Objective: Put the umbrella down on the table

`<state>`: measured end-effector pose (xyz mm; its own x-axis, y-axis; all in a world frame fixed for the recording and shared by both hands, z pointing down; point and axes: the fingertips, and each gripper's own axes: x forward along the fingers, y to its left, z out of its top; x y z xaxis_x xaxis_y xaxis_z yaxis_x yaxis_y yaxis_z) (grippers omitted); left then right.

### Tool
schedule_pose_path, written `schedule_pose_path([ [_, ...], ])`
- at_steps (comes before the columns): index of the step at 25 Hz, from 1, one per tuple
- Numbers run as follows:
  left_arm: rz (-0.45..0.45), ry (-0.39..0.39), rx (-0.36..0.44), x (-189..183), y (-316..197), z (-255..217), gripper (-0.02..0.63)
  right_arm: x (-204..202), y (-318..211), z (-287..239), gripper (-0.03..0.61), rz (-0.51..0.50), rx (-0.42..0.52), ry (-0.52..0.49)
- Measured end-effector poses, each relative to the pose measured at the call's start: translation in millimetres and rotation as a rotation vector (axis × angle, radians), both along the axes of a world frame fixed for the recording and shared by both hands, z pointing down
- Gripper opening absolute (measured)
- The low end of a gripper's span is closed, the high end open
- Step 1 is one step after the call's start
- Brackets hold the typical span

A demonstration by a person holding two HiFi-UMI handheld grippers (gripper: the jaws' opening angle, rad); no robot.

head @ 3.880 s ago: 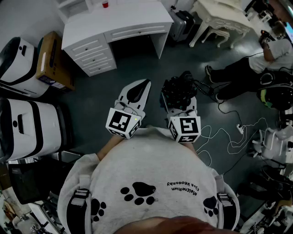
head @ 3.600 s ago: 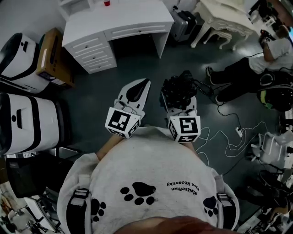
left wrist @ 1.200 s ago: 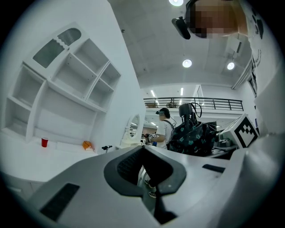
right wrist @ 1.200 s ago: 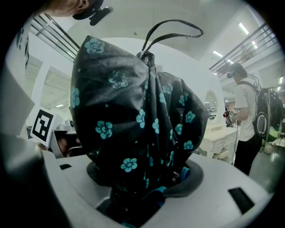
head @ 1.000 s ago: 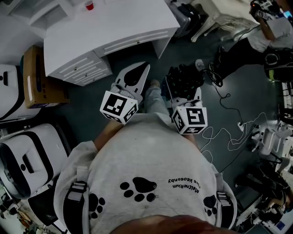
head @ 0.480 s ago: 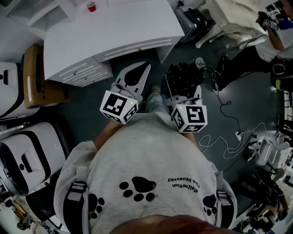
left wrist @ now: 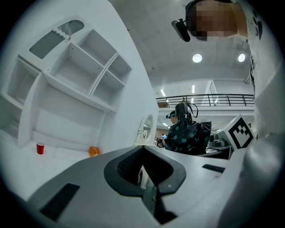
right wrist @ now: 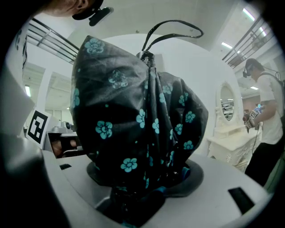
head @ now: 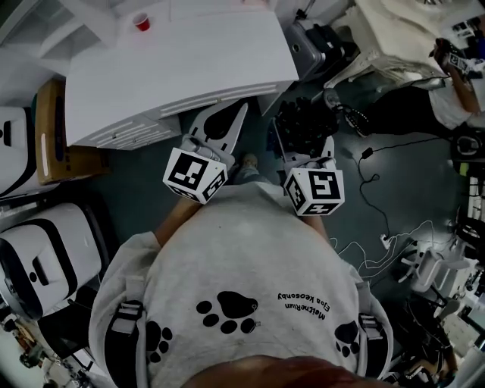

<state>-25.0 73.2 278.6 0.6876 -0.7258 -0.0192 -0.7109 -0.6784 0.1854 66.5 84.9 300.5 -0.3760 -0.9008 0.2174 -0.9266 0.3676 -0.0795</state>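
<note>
Well, the umbrella [right wrist: 138, 120], folded into a black bundle with teal flowers, sits clamped between the jaws of the right gripper [head: 303, 140]. Its fabric bulges up and out over them. In the head view it hangs above the dark floor [head: 136, 182], just off the front right corner of the white table [head: 182, 68] and not on it. The left gripper [head: 233, 115], alongside, has its jaws closed together on nothing, and from above its tips overlap the table's front edge. A red cup [head: 142, 22] stands toward the table's far side.
</note>
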Motion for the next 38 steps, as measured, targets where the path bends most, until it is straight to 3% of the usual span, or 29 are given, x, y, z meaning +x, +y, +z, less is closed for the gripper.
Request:
schedule_pose_path([
  [14,-0.113,0.002,0.008,38,-73,1,0.017,40,-84,1,0.288,-0.113,0.013,-0.014],
  [32,-0.110,-0.012,-0.051,53,-92,30,0.015,53,-102,33,0.288,-0.117,-0.057,-0.027],
  [38,-0.097,-0.012,-0.079,55,-120,34,0.015,54,-124,36,0.288,-0.114,-0.082,-0.018],
])
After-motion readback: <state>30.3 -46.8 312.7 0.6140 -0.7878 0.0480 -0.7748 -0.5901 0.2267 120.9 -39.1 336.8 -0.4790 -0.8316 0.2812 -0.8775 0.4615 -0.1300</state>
